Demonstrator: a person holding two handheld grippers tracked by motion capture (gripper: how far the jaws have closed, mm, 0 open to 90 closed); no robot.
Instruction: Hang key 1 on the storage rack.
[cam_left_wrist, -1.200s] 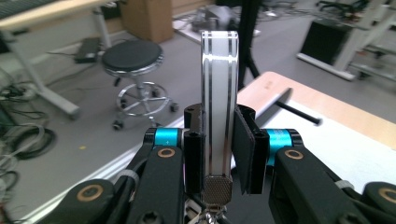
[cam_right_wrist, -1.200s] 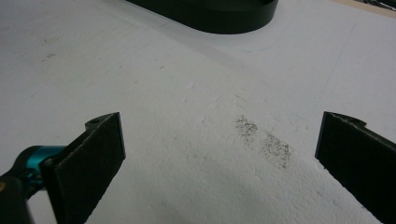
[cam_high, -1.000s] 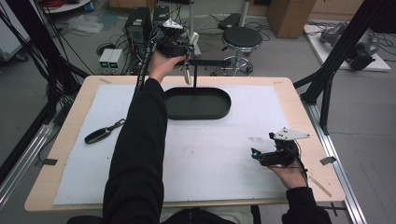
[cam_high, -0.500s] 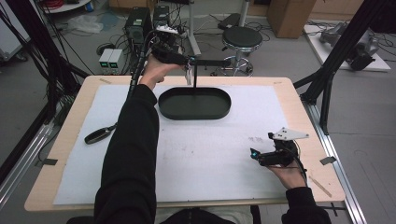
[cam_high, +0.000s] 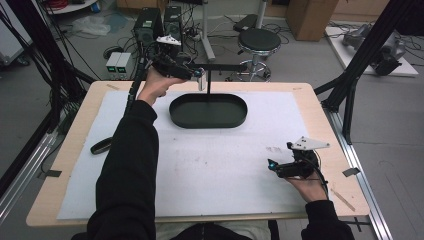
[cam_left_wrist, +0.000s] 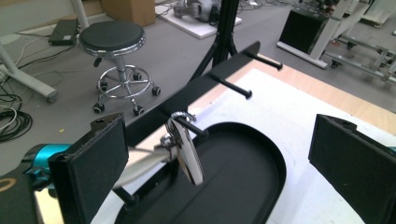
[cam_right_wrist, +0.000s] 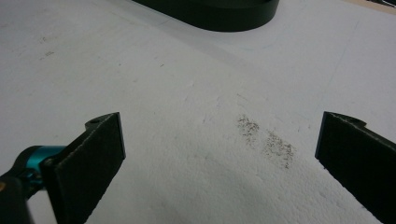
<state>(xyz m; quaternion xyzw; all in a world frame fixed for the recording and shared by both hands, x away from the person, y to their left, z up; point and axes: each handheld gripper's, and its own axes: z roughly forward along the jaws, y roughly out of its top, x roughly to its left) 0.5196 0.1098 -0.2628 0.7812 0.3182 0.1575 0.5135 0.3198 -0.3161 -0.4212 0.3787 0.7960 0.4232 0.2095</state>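
A black rack stands in an oval black tray (cam_high: 207, 111); its crossbar (cam_high: 225, 66) carries short pegs. On the nearest peg (cam_left_wrist: 192, 127) hangs a silver metal clip (cam_left_wrist: 184, 150), also seen as the small clip (cam_high: 201, 83) under the bar's left end. My left gripper (cam_high: 198, 74) hovers at that end; its jaws have just been opening and stand wide either side of the clip without touching it (cam_left_wrist: 219, 163). My right gripper (cam_high: 271, 164) rests low over the white mat at the right, open, nothing between its pads (cam_right_wrist: 219, 163).
A dark key fob (cam_high: 101, 145) lies on the mat near the table's left edge, partly behind my left sleeve. Two more pegs (cam_left_wrist: 232, 87) stick out along the bar. A round stool (cam_high: 260, 39) and cables are on the floor beyond the table. A grey smudge (cam_right_wrist: 266, 137) marks the mat.
The left gripper let go of the silver clip, leaving it on the peg, and drew back to the left along the bar. The right gripper stayed put.
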